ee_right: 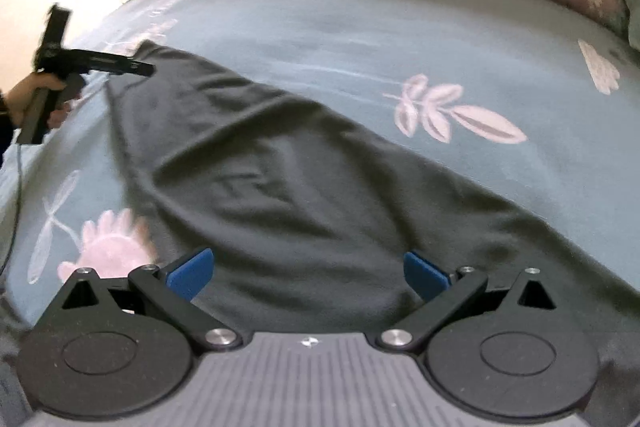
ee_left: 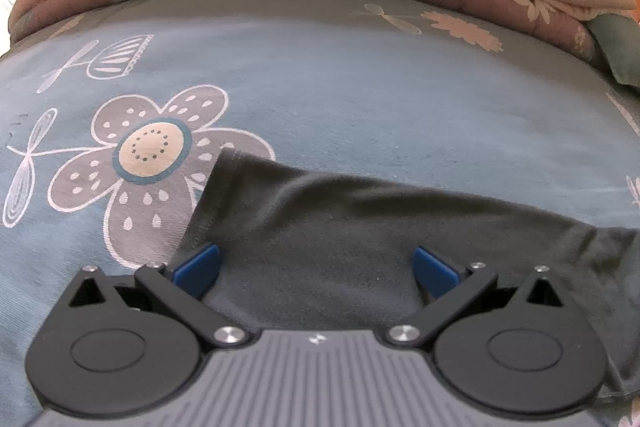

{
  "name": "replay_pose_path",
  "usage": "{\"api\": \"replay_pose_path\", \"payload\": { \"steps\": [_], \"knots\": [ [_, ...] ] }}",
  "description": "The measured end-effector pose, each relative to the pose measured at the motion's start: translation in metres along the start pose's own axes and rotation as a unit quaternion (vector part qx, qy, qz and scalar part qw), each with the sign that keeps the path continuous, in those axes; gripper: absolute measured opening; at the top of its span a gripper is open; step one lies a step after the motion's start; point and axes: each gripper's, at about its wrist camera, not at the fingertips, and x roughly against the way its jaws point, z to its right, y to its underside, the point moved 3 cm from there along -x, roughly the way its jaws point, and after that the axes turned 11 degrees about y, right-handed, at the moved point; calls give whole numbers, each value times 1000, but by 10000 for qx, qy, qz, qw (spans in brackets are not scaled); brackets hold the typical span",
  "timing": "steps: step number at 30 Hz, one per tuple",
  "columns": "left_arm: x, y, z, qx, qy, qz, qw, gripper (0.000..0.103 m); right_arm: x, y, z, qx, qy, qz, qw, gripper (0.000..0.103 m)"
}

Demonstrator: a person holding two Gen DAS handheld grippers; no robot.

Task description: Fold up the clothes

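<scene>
Spread dark over the blue flowered bedsheet: the grey garment, one hemmed end at far left. Left gripper wide apart over that end, gripping nothing; right gripper equally wide above the near cloth. Fits either smoothing flat or a fold just laid (hard to say which). No readable writing; only a small emblem on each gripper body.

Each hand-held gripper has blue fingertips, black linkages, ribbed grey body.
</scene>
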Motion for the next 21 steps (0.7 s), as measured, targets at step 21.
{"api": "replay_pose_path", "payload": {
  "steps": [21],
  "knots": [
    [187,79,103,-1452,-194,-138,9891,102,130,142,-12,125,843,-473,9952,103]
  ]
}}
